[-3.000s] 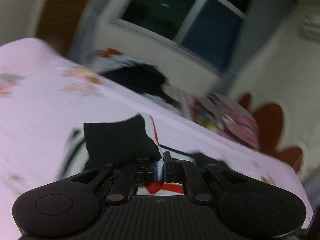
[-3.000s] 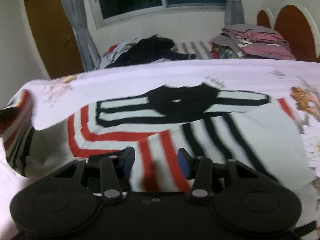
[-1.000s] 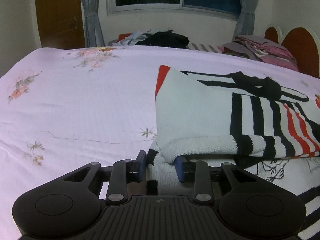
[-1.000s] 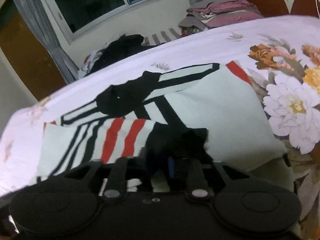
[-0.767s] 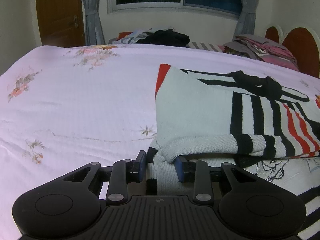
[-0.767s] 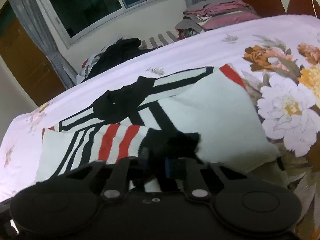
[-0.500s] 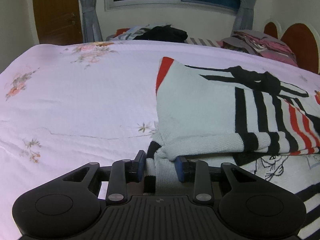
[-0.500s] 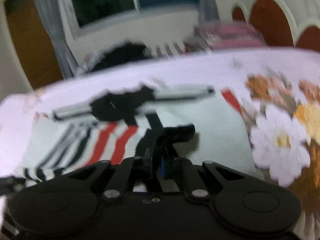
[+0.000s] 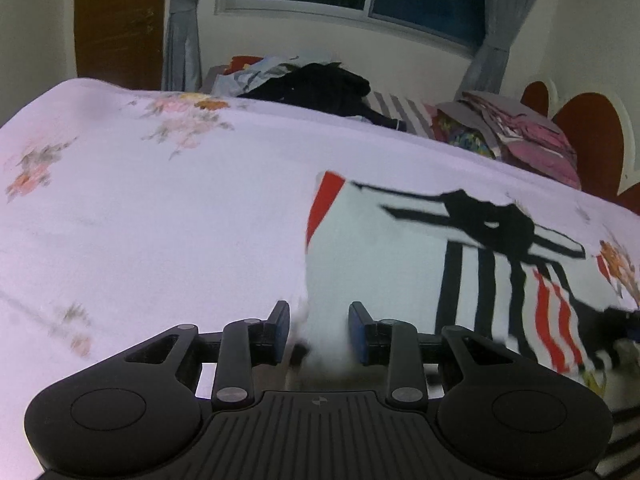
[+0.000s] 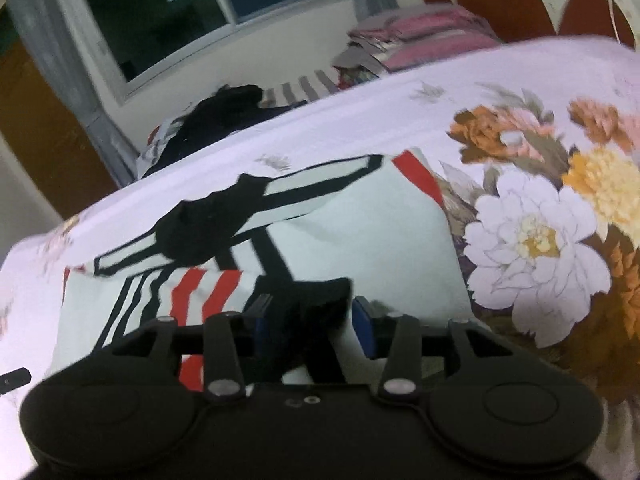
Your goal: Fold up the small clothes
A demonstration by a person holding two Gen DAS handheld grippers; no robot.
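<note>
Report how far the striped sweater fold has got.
Done: both sides of the striped sweater lie folded inward on the bed. In hand: the left hand-held gripper pinches its near edge; the right hand-held gripper has just been opening, black cuff loose between its jaws. Left: the crosswise fold.

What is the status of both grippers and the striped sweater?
Left gripper shut on striped sweater edge. Right gripper just opened, black cuff loose between. Nothing in the way.
</note>
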